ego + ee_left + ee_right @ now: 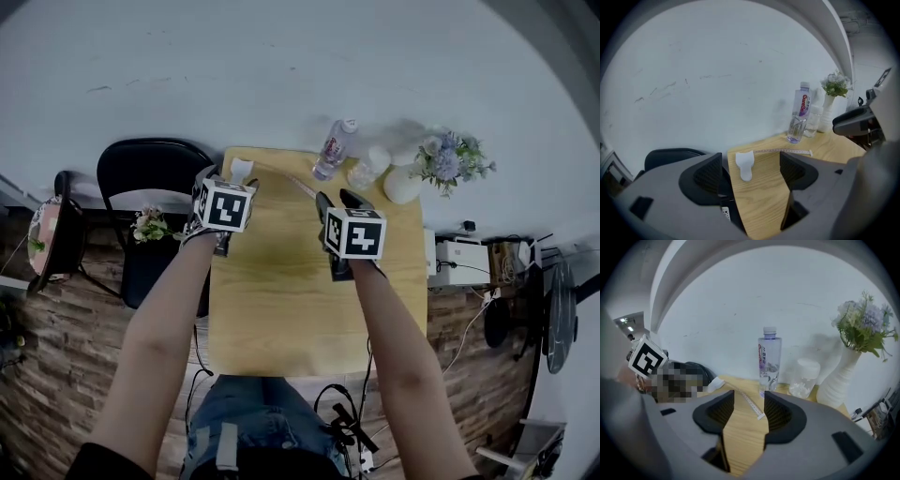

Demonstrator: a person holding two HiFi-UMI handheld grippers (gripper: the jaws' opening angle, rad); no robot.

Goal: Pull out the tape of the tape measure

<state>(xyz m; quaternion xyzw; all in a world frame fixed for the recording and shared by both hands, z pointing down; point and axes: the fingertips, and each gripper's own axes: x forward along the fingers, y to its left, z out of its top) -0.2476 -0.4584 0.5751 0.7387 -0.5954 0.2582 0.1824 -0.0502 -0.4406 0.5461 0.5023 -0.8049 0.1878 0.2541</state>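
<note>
While you look down from the head view, both grippers hover over the wooden table (281, 319). The left gripper (228, 184) sits just behind the white tape measure case (241, 170) at the table's far left corner, and the right gripper (337, 201) hangs near the free end of the tape (286, 178). The tape lies pulled out flat from the case, running across toward your right gripper. Beyond your right gripper stand a water bottle (335, 148), a clear jar (363, 172) and a white vase (403, 185) of flowers; a black chair (150, 178) stands to the left of your left gripper. In the left gripper view, your jaws are spread wide and released. The case rests on the table ahead in the gap, nearer the left jaw, with neither pad touching it, and the tape leads off to the right. In the right gripper view, your jaws also stand apart and hold nothing. The tape's end lies on the wood ahead, showing in the gap close to the right jaw, with no pad pressing on it. The bottle stands straight beyond it.
</note>
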